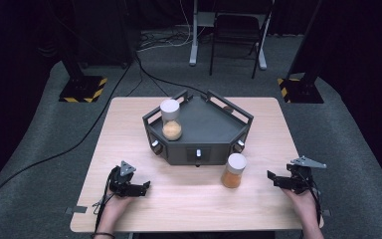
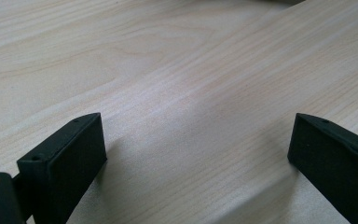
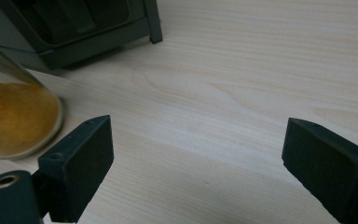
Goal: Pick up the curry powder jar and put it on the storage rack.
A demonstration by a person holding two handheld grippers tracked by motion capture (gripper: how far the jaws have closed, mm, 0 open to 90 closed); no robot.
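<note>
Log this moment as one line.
left tool: open, empty | right tool: open, empty | jar on table: upright, untouched | jar in tray: upright

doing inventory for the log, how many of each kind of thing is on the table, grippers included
jars of orange powder with white lids: 2, one on the grey tray, one on the table in front of the tray
grey five-sided tray: 1
handheld grippers: 2, left gripper, right gripper
total: 5
</note>
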